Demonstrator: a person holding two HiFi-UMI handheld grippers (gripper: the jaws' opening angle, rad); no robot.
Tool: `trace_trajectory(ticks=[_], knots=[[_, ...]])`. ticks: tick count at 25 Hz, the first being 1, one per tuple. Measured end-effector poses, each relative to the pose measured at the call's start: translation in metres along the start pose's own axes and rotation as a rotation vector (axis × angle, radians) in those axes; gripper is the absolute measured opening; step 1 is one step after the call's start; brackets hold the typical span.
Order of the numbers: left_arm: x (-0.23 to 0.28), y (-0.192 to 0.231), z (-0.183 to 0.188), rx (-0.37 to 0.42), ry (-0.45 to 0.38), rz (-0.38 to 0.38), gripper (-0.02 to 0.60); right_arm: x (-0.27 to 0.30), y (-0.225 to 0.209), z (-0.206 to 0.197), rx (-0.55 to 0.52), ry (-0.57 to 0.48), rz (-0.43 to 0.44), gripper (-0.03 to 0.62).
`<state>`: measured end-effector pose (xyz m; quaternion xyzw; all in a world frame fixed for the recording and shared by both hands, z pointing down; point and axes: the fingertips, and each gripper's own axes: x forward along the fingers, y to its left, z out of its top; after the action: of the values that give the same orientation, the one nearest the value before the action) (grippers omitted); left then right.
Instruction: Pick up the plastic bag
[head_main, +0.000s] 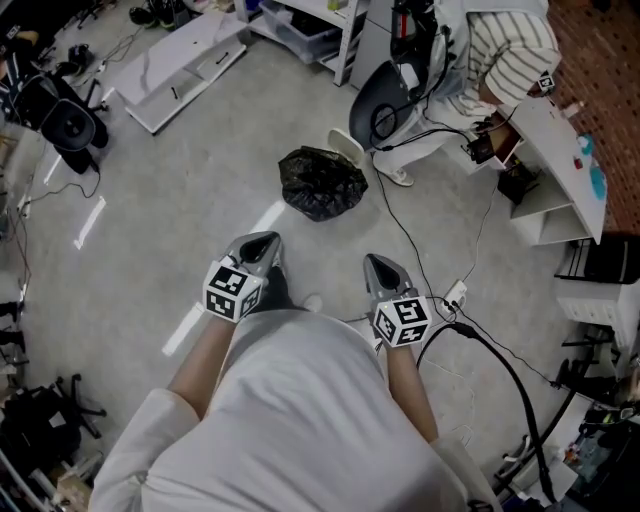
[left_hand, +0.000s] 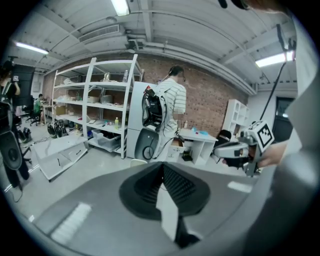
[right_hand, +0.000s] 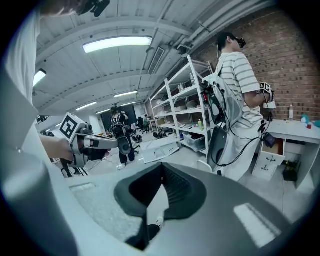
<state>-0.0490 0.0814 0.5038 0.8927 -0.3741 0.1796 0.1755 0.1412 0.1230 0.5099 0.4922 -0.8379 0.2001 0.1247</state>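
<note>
Left gripper, right gripper, fingers together, empty

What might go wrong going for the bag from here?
The left gripper and right gripper both have jaws shut; unopened, they would likely just shove the bag. A cable lies on the floor right of the bag and might snag the right gripper. The bag looks crumpled, so a pinch may catch only a fold.
</note>
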Motion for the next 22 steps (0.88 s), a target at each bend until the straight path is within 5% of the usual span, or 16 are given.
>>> trace_trajectory(ticks=[22], knots=[[0.112,0.162,0.072,0.157,0.092,-0.151,0.005,0.159,-0.051,0.067,0.078,0.053,-0.13,0.002]])
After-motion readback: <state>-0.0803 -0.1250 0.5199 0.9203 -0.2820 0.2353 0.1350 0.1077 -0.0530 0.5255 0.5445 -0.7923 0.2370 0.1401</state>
